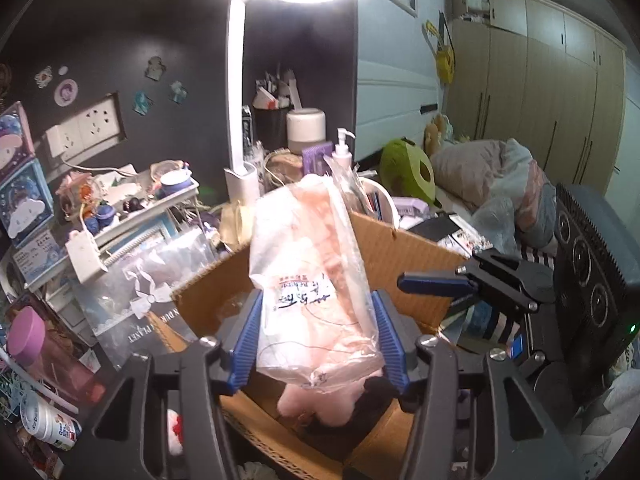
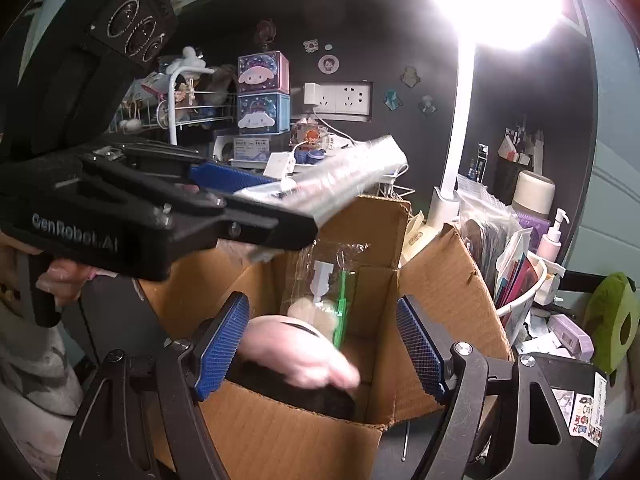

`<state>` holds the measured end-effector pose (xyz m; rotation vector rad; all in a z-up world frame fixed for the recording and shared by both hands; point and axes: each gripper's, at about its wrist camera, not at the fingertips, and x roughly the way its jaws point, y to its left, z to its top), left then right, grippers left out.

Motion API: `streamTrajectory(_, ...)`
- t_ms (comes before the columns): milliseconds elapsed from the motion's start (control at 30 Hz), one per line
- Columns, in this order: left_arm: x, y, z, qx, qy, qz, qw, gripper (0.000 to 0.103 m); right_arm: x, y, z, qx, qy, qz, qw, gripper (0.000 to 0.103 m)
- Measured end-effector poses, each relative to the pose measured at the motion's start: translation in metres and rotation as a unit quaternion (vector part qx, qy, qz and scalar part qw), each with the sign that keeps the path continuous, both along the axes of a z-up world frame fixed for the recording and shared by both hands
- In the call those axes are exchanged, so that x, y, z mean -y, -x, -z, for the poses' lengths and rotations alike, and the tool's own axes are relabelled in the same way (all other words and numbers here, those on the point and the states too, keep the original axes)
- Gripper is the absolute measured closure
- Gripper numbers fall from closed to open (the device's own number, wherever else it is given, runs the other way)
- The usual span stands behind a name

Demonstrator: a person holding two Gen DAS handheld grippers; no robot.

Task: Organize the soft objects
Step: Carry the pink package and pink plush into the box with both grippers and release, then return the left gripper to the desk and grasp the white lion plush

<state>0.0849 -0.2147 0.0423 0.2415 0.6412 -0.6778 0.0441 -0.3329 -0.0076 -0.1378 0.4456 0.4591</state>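
My left gripper (image 1: 318, 320) is shut on a clear plastic bag (image 1: 312, 280) that holds a pink plush, above an open cardboard box (image 1: 404, 256). The plush's pink end (image 1: 320, 404) hangs out of the bag's bottom into the box. In the right wrist view the left gripper (image 2: 280, 204) holds the bag (image 2: 344, 176) over the box (image 2: 444, 276), and the pink plush end (image 2: 296, 352) is blurred inside it beside a small clear packet (image 2: 324, 292). My right gripper (image 2: 322, 344) is open and empty at the box's near edge; it also shows in the left wrist view (image 1: 432, 284).
A white desk lamp (image 1: 240, 120) shines behind the box. A shelf with figurines (image 1: 132, 204), a pump bottle (image 1: 342, 148), a pen cup (image 1: 272, 116) and a white basket (image 2: 520, 300) crowd the desk. A green plush (image 1: 408, 172) and bedding (image 1: 492, 176) lie at right.
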Motion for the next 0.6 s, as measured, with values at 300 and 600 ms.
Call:
streamTrajectory(300,-0.013,0.005,-0.001,0.008,0.01,-0.008,0.9999,0.024,-0.004,0.003,-0.001,-0.004,0.008,0.008,1.0,0.03)
streamTrajectory(600,-0.071,0.019,-0.012,0.035,0.04,-0.057,0.997,0.02,-0.024,0.017,-0.017,0.011,0.013,0.003,1.0,0.03)
